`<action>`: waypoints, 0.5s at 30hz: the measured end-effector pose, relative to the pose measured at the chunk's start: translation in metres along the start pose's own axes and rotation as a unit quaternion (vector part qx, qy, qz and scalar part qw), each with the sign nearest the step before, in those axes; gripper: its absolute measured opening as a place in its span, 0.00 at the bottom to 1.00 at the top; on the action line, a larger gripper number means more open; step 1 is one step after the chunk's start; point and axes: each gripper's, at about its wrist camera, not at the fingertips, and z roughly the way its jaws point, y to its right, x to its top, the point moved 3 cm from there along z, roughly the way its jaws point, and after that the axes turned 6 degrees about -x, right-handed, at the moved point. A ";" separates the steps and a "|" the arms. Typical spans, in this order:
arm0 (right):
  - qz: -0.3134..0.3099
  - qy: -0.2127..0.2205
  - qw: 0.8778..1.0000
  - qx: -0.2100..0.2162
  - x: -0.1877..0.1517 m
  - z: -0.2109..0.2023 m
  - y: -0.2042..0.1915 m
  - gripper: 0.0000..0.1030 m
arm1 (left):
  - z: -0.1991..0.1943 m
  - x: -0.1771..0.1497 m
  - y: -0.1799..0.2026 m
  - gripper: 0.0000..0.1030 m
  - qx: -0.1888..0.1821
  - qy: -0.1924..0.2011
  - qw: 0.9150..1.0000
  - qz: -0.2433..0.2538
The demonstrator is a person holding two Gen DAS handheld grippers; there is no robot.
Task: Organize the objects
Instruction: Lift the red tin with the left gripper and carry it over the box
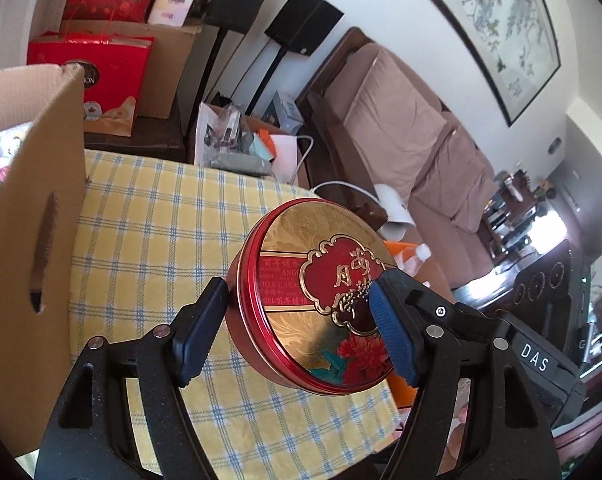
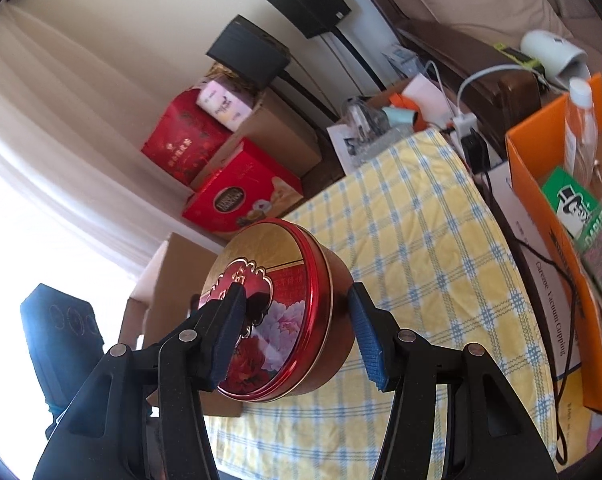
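Round red-and-gold tin [image 1: 317, 296] held tilted above the yellow checked counter [image 1: 153, 220], clamped between both grippers; left gripper [image 1: 297, 332] jaws clamped on its lid and base; right gripper [image 2: 301, 332] jaws likewise clamped across it; lid shows gold Chinese characters, partly covered. Left of the tin, a cardboard box [image 1: 33, 216]; behind the tin, a red gift box [image 2: 241, 196]; right of the tin, an orange box [image 2: 541, 184] above print reading "Vacuum Cupping".

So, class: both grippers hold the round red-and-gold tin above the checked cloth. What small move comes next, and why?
Probably carry the round red-and-gold tin sideways toward the open cardboard box: left gripper and right gripper already clamp it clear of the cloth.
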 end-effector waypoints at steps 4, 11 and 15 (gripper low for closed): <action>-0.015 0.004 1.000 0.005 0.002 -0.010 -0.017 0.53 | -0.018 0.008 0.002 0.67 0.001 0.017 1.000 -0.001; -0.032 0.008 0.999 0.017 0.002 -0.012 -0.051 0.52 | -0.050 0.017 -0.007 0.67 0.008 0.043 0.999 -0.019; -0.044 0.009 0.999 0.028 0.002 -0.011 -0.073 0.52 | -0.072 0.024 -0.014 0.67 0.014 0.061 0.998 -0.023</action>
